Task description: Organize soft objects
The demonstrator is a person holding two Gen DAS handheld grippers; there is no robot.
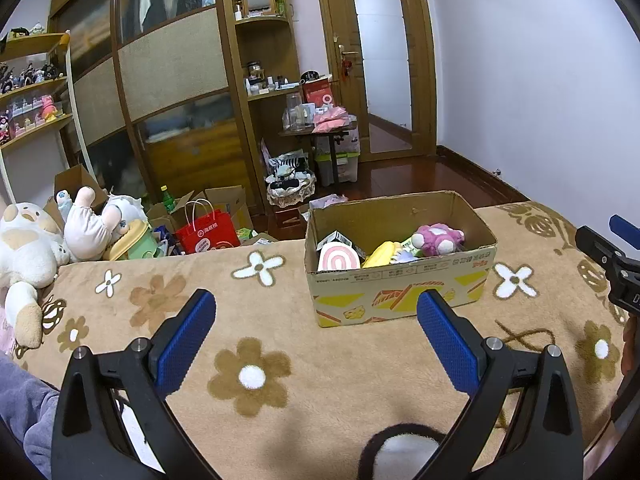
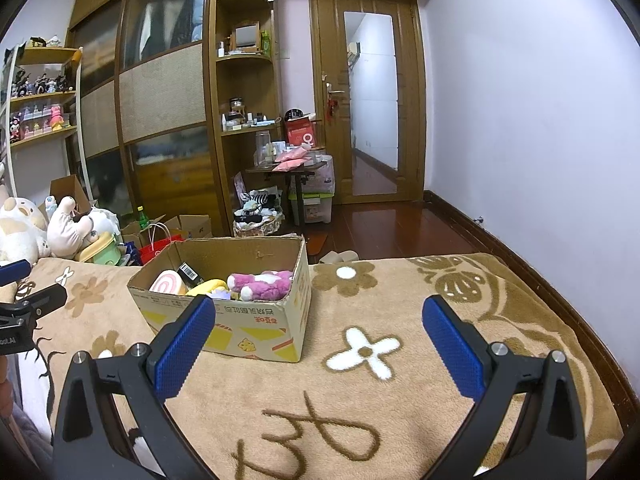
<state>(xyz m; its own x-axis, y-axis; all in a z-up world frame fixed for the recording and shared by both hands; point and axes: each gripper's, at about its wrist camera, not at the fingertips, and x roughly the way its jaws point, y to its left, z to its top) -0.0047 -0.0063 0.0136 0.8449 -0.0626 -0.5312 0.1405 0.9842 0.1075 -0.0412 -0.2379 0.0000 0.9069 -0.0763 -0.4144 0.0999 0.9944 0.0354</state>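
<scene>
An open cardboard box [image 1: 404, 284] stands on the tan flowered blanket [image 1: 280, 320]. Inside lie a purple and white plush [image 1: 438, 238], a yellow soft toy [image 1: 384, 254], a pink rainbow cushion [image 1: 338, 258] and a small black packet. The box also shows in the right wrist view [image 2: 256, 332], with the purple plush [image 2: 264, 284] in it. My left gripper [image 1: 316, 316] is open and empty, just in front of the box. My right gripper [image 2: 318, 326] is open and empty, to the right of the box. It also shows at the right edge of the left wrist view [image 1: 612, 256].
Large cream and pink plush toys [image 1: 44, 240] lie at the blanket's left edge. A red paper bag [image 1: 208, 232], cardboard boxes and a green bottle crowd the floor behind. A wardrobe, shelves, a small side table [image 1: 316, 132] and a door stand beyond.
</scene>
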